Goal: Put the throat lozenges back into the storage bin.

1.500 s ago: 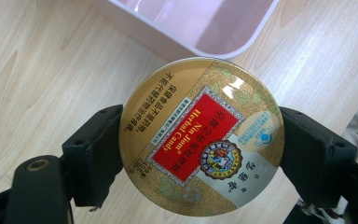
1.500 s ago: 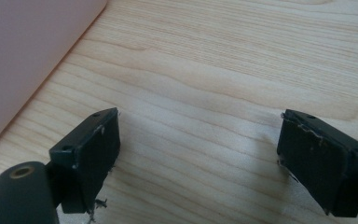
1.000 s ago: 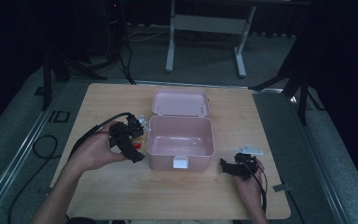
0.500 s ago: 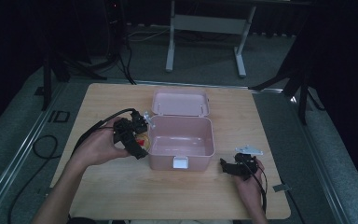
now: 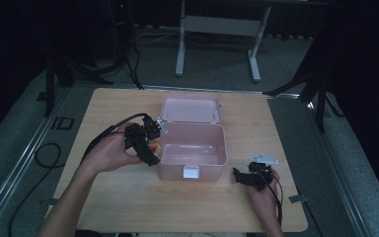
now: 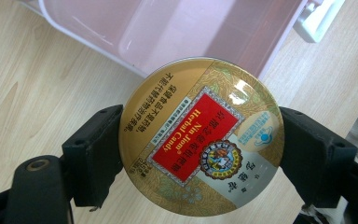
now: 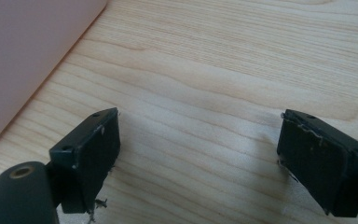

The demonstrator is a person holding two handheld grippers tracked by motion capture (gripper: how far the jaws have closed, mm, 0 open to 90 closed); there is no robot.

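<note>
The left tool [image 5: 148,143] carries a round gold candy tin [image 6: 201,136], its two black jaws pressed against opposite sides of the tin's rim, so the printed lid faces the left gripper view's camera. In the high view the tin [image 5: 154,146] shows as a small red and yellow spot at the left wall of the open pink box [image 5: 192,148], about at the level of the rim and not yet over the hollow. That is the relation the next move seems to hang on: the inside of the box lies just to the right of the tin, with only the left wall between them. The box's long axis runs left to right across the table [image 5: 108,207], and its lid stands open at the far side, so the way in from the left edge looks unobstructed.

The right tool [image 5: 250,177] rests low at the right front corner of the box, near it but apart, its jaws standing wide with nothing but bare wood between them. The left hand [image 5: 111,153] is plainly the nearer one for the drop.
</note>
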